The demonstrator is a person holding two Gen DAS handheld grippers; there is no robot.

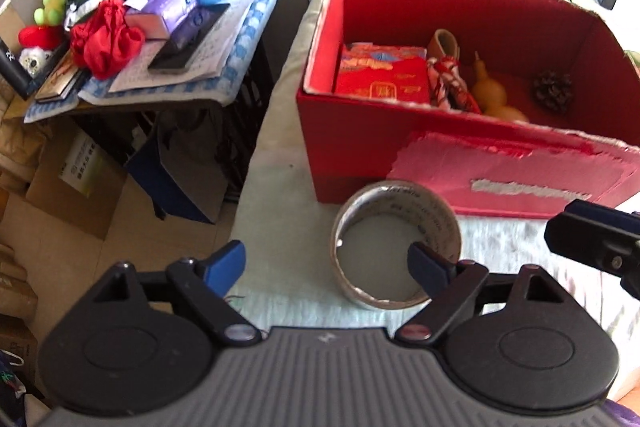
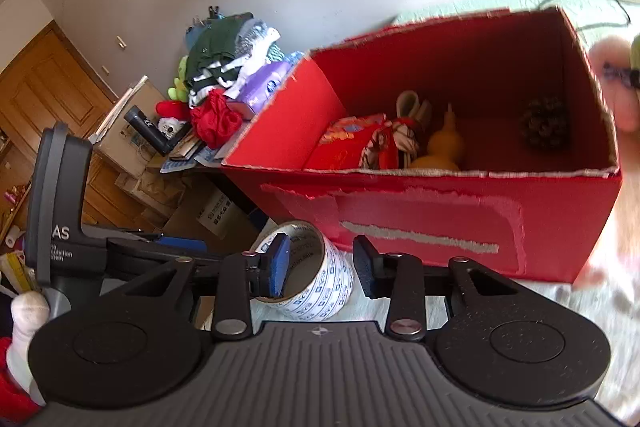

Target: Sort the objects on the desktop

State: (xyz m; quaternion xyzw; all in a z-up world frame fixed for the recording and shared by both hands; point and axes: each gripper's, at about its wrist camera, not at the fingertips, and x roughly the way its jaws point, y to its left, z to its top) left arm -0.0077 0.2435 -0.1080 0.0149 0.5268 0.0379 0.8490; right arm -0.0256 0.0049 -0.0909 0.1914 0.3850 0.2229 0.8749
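Tape roll [image 1: 396,247] lay on pale cloth [image 1: 288,291], at 6 o'clock of red box [image 1: 460,75]. Left gripper [image 1: 326,267] released, right finger inside roll's hole. Right gripper [image 2: 326,267] also released, straddling roll's wall.

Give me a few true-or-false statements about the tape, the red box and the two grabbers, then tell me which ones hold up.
1. The roll of tape is inside the red box. False: it stands on the table in front of the box.
2. A pine cone lies in the box. True.
3. The left gripper is clamped shut on the tape. False: its jaws stand wide open; one finger reaches into the roll's hole.
4. A yellow gourd lies in the box, beside a red packet. True.
5. The right gripper is open. True.
6. The box has its lid on. False: it is open-topped.
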